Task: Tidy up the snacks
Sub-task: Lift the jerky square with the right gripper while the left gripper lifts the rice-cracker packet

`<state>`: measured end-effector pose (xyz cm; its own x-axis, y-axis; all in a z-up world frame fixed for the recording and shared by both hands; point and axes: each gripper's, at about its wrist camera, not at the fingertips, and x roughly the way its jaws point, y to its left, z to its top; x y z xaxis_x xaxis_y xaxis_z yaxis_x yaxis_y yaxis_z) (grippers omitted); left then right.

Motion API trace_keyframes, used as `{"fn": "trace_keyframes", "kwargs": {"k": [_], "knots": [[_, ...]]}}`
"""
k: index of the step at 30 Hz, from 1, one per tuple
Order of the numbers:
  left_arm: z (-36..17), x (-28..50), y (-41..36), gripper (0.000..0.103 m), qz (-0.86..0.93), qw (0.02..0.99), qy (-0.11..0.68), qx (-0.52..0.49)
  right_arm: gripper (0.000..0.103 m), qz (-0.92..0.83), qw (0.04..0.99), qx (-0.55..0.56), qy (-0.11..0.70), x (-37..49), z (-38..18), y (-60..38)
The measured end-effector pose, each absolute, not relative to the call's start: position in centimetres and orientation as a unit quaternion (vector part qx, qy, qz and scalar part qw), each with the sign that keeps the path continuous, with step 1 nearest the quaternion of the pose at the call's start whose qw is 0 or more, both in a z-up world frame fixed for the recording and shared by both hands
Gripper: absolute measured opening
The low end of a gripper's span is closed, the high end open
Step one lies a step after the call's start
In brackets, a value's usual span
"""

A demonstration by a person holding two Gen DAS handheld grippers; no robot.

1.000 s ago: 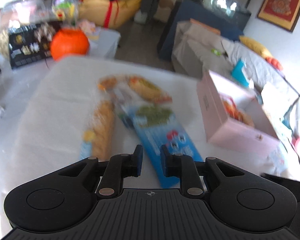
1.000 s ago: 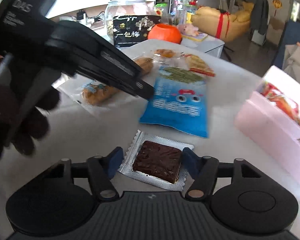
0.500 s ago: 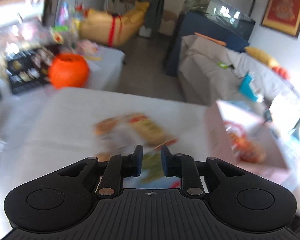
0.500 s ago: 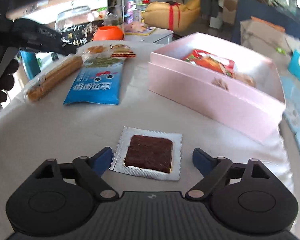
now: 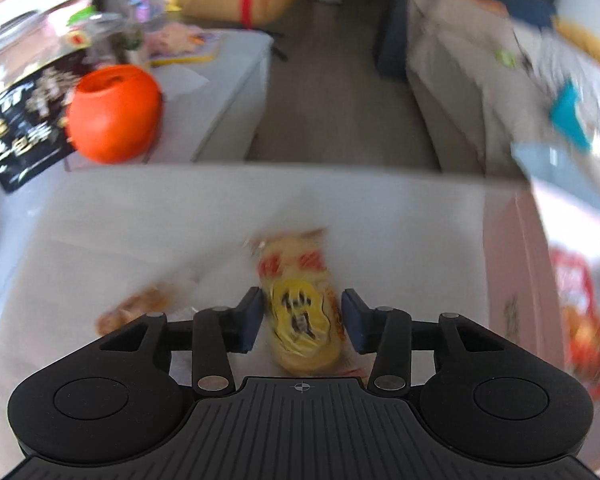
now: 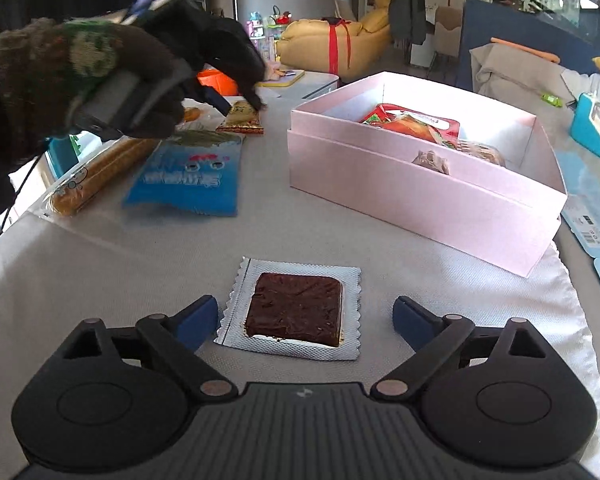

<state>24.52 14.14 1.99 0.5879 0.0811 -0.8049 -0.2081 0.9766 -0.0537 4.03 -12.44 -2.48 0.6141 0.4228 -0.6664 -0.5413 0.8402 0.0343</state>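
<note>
My left gripper (image 5: 302, 316) hovers at the far end of the table, its jaws opening, with a yellow and red snack packet (image 5: 300, 312) lying between the pads; the blur hides any contact. From the right wrist view this gripper (image 6: 236, 102) is held by a gloved hand (image 6: 80, 76) above the same packet (image 6: 242, 120). My right gripper (image 6: 304, 318) is low over the cloth, its jaws opening wide either side of a brown square snack in a silver wrapper (image 6: 296, 308), clear of it. An open pink box (image 6: 420, 200) holds several snacks.
A blue packet (image 6: 188, 176) and a long bread stick packet (image 6: 96, 176) lie to the left. An orange pumpkin pot (image 5: 112, 114) and a black printed box (image 5: 16, 132) stand beyond the table's far corner. The pink box wall (image 5: 512, 264) rises right of the left gripper.
My left gripper swept across the snacks to the yellow and red packet and went from shut to open. My right gripper swung toward the pink box and spread its jaws wider around the brown square.
</note>
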Motion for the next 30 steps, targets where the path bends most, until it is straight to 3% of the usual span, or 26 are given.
{"fn": "trace_keyframes", "kwargs": {"k": [2,4,17,25,30], "knots": [[1.8,24.3,12.7,0.049,0.077,0.896,0.437,-0.018,0.097,0.272,0.893,-0.085,0.348,4.1,-2.5,-12.4],[1.9,23.9,12.8,0.041,0.063,0.898,0.435,-0.022,0.098,0.275,0.892,-0.082,0.348,4.1,-2.5,-12.4],[6.5,10.7,9.5,0.041,-0.043,0.933,0.353,-0.052,0.103,0.281,0.888,-0.094,0.352,4.1,-2.6,-11.9],[9.5,8.5,10.9,0.041,-0.01,0.96,0.27,-0.068,0.103,0.285,0.884,-0.099,0.357,4.2,-2.6,-12.0],[10.6,8.0,12.4,0.041,0.007,0.962,0.257,-0.092,0.103,0.286,0.884,-0.101,0.356,4.3,-2.6,-11.9]]}}
